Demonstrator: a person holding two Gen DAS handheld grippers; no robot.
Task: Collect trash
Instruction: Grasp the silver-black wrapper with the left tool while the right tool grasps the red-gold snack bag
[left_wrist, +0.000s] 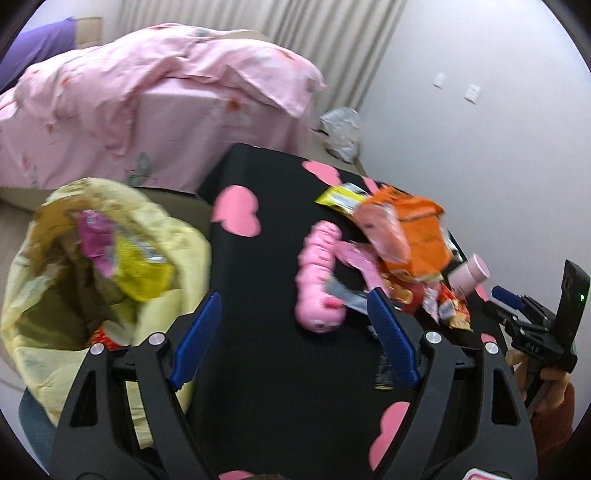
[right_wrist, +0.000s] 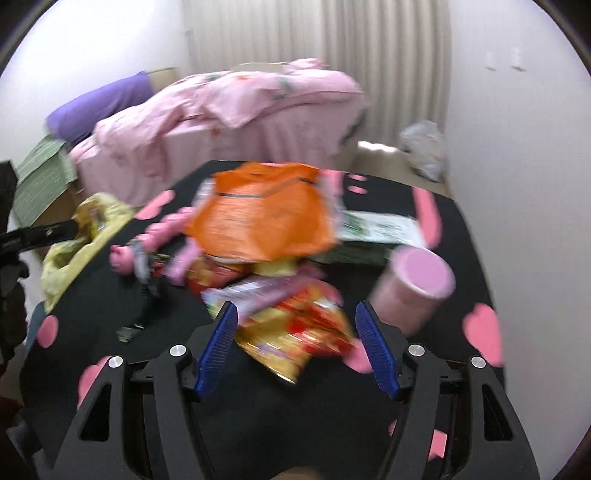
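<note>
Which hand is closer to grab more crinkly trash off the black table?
Probably right. The right gripper is open with a red-and-gold foil wrapper between its fingers. The left gripper is open over bare black heart-patterned tablecloth.

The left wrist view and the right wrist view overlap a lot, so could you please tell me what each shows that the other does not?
Only the left wrist view shows the inside of the yellow trash bag, with wrappers already in it. Only the right wrist view shows a green and white packet behind the pile. Both show the orange bag, the pink toy, the pink cup and the black cloth with pink hearts.
</note>
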